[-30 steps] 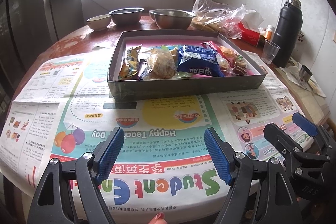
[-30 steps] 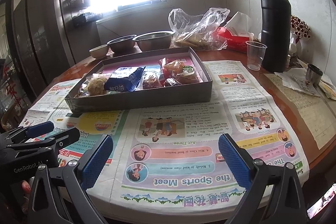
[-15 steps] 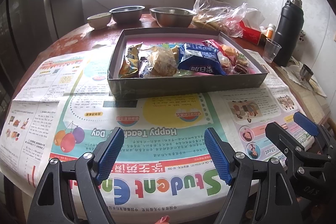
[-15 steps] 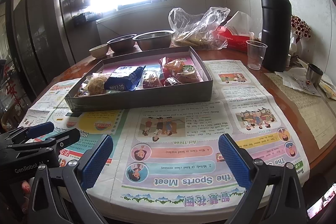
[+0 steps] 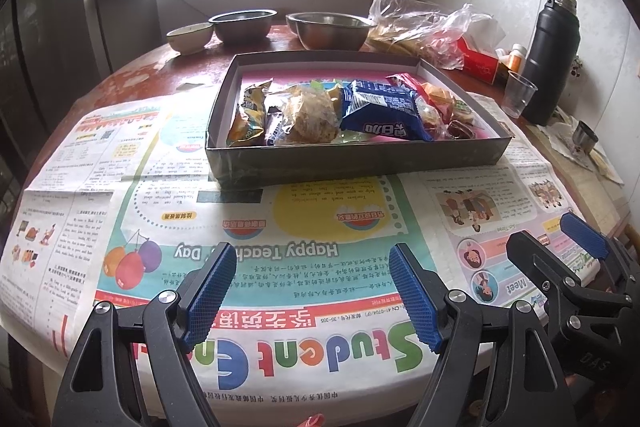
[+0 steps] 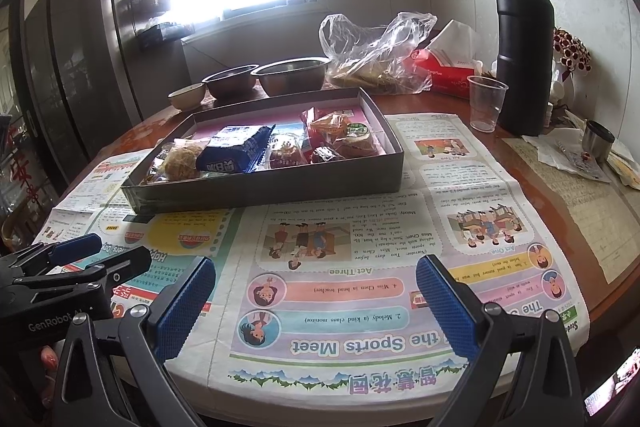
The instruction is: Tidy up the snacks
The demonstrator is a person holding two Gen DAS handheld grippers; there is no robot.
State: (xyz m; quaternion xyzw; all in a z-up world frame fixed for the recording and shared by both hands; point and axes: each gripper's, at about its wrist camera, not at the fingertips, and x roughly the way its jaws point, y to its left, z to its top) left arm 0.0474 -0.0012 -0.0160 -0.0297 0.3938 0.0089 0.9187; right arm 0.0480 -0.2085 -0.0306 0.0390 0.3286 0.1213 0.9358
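A shallow grey box (image 5: pixel 352 163) (image 6: pixel 264 189) rests on newspaper in the middle of the round table. Several wrapped snacks lie inside it, among them a blue packet (image 5: pixel 384 111) (image 6: pixel 234 149), a yellow packet (image 5: pixel 248 111) and a clear-wrapped pastry (image 5: pixel 312 113). My left gripper (image 5: pixel 312 291) hovers open over the newspaper near the table's front edge, well short of the box, nothing between its fingers. My right gripper (image 6: pixel 316 307) is likewise open and empty, to the right of the left one. Each gripper shows at the edge of the other's view.
Behind the box stand two steel bowls (image 5: pixel 332 31), a small ceramic bowl (image 5: pixel 190 37), a clear plastic bag (image 6: pixel 380 55) and a red tissue box (image 6: pixel 444 71). At the right are a black flask (image 6: pixel 524 47), a plastic cup (image 6: pixel 486 103) and a small metal cup (image 6: pixel 598 139).
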